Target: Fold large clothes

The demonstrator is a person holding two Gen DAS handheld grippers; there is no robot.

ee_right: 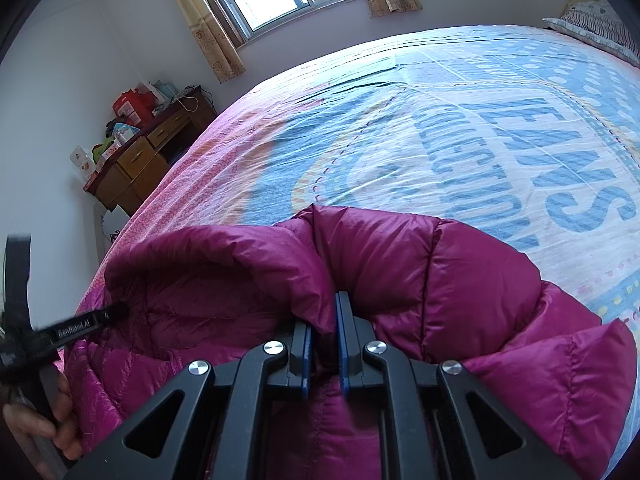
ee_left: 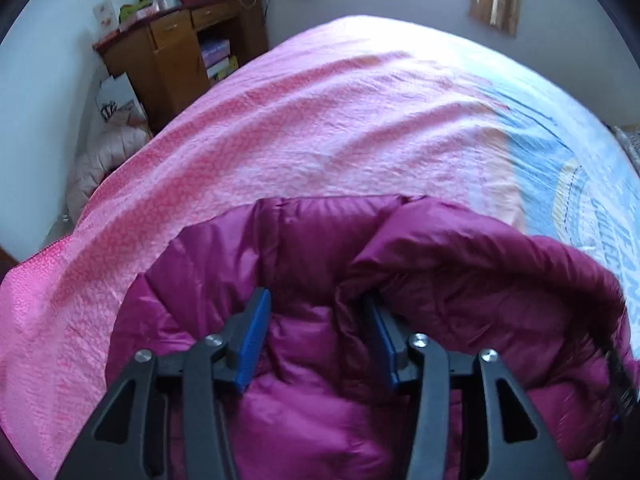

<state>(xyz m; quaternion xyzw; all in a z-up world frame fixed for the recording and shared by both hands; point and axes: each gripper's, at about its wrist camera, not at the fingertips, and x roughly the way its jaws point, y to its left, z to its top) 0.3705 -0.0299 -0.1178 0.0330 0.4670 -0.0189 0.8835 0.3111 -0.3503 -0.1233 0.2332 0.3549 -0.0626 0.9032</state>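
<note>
While my right claw is pinched onto a fold of the puffy magenta quilted down jacket bunched on the pink-and-blue printed bedsheet, my left claw gapes around it, folding barely begun.

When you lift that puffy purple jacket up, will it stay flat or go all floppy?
Probably floppy: the jacket already bulges and folds around the right gripper, which is shut on it. It is likely light for its size, since the quilted panels look puffed up. Its shiny fabric may slip between the open left gripper's fingers.
</note>
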